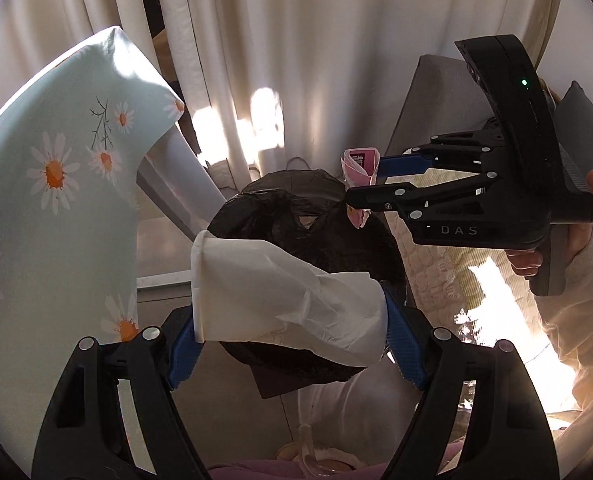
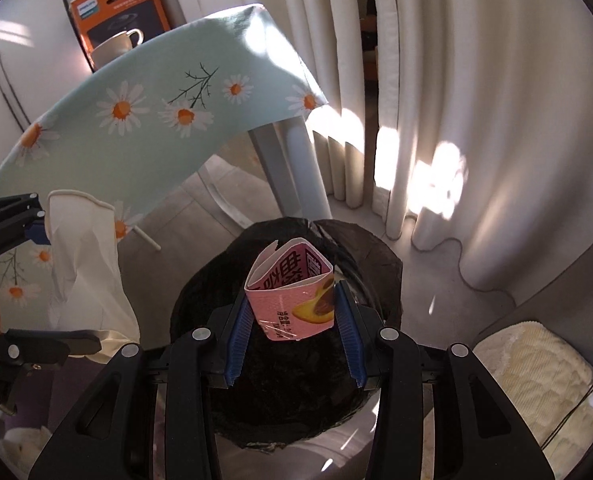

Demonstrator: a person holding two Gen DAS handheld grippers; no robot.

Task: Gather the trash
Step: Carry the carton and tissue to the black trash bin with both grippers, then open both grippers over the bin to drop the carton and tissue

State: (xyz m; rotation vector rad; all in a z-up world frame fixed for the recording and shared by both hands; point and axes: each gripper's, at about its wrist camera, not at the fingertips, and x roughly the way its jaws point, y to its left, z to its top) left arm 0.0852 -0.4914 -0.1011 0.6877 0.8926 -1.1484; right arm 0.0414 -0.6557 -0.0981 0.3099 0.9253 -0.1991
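Over the black-lined round trash bin point(image 2: 296, 360), right hand-held gripper point(image 2: 294, 312) clamps a flattened pink paper carton point(image 2: 292, 300); left hand-held gripper point(image 1: 292, 312) clamps a crushed white paper cup point(image 1: 280, 288) crosswise. Both poised above the opening, apparently for dropping in.

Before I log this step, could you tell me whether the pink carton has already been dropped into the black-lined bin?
No, the pink carton is clamped between the right gripper pads, above the black-lined bin.

Sunlit cream curtains point(image 2: 436, 100) hang behind a daisy-print tablecloth point(image 2: 144, 120) over grey floor point(image 2: 436, 280)
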